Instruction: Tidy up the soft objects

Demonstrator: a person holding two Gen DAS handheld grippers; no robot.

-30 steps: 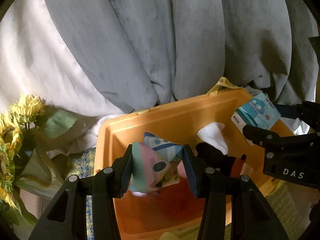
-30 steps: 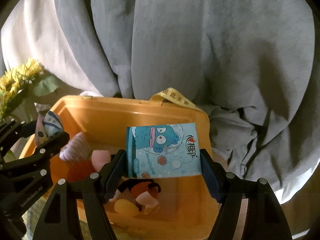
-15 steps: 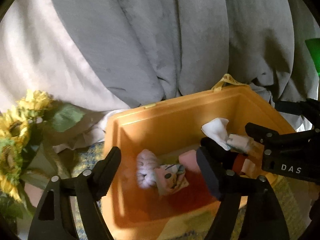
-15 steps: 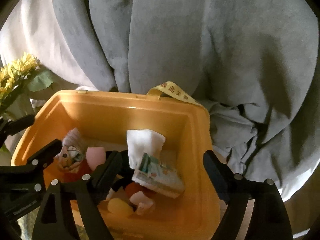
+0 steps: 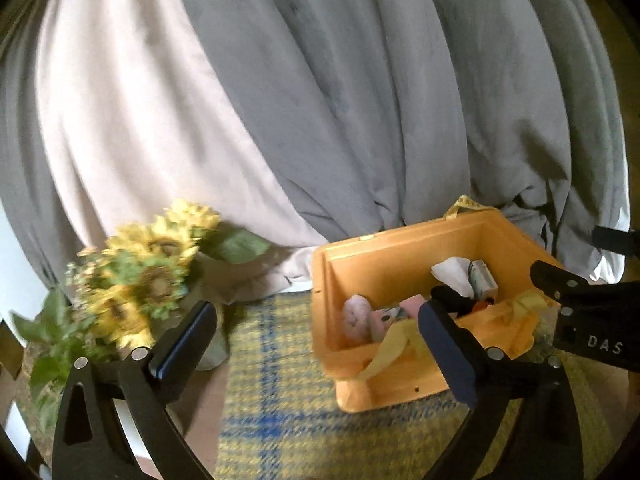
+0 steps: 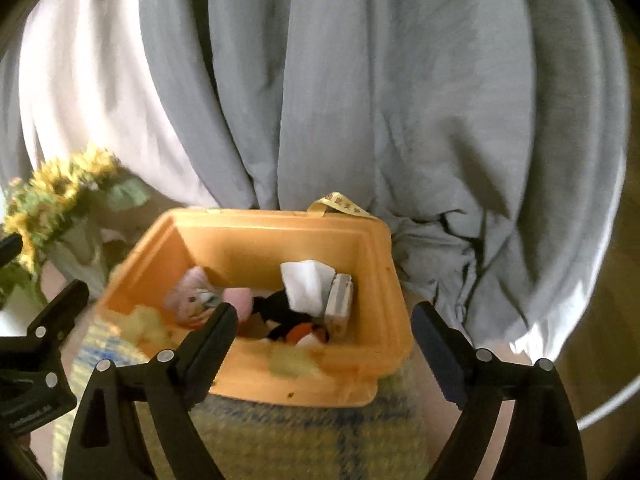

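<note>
While both pairs of jaws have just been opening with nothing between them, the left gripper [image 5: 316, 338] and right gripper [image 6: 322, 330] are standing spread wide; the soft toys and tissue pack [image 6: 339, 300] are lying inside the orange plastic bin [image 6: 280, 240] at twelve o'clock.

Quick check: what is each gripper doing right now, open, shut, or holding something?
Left gripper: open, empty, jaws have just been opening; nothing between them.
Right gripper: open, empty, jaws have just been opening above the orange bin.
</note>
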